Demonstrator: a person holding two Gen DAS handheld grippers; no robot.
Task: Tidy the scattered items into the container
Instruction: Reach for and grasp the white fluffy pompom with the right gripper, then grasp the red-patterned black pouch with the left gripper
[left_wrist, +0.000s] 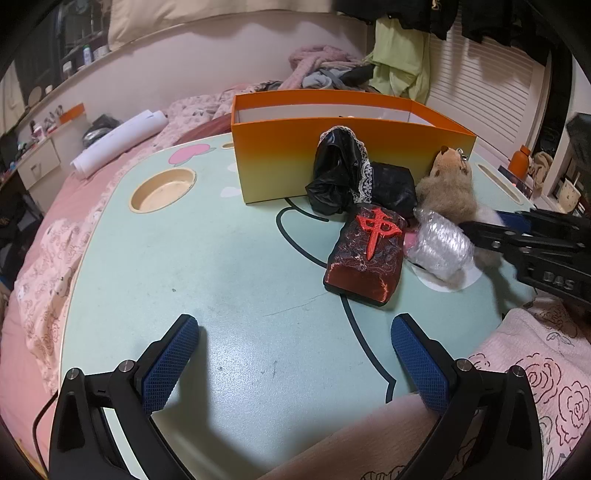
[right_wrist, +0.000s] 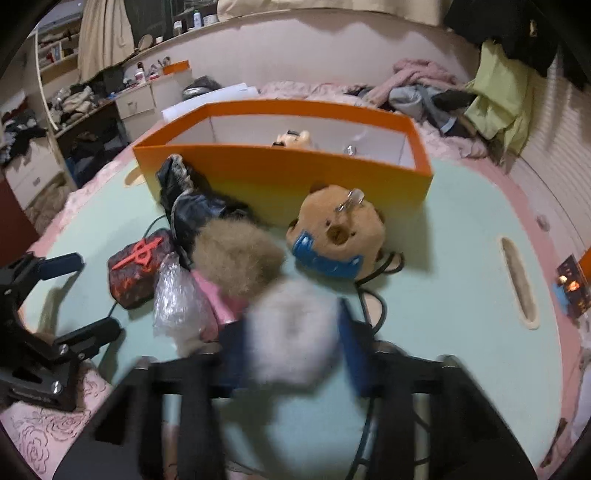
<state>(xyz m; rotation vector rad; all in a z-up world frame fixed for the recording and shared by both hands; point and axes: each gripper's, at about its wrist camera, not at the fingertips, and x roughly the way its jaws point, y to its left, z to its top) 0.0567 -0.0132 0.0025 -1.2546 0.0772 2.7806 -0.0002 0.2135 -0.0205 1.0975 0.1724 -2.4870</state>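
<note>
An orange box (right_wrist: 295, 173) stands at the back of the pale green table (left_wrist: 221, 277), with a small plush toy (right_wrist: 295, 139) inside. In front of it lie black lace-trimmed fabric (left_wrist: 336, 173), a red-and-black brocade pouch (left_wrist: 365, 254), a bubble-wrap bundle (right_wrist: 177, 299), a brown fur ball (right_wrist: 236, 254) and a brown plush bear head (right_wrist: 340, 229). My right gripper (right_wrist: 291, 350) is shut on a white fluffy ball (right_wrist: 291, 325), blurred, just above the table. My left gripper (left_wrist: 295, 325) hangs open over bare table in front of the pouch, nothing between its pads.
The table has a round cup recess (left_wrist: 162, 188) at the left and a slot (right_wrist: 517, 280) at the right. A dark cable (right_wrist: 369, 306) runs under the bear head. Pink bedding (left_wrist: 55, 240) surrounds the table. A paper roll (left_wrist: 118, 140) and a clothes pile (right_wrist: 417, 88) lie behind.
</note>
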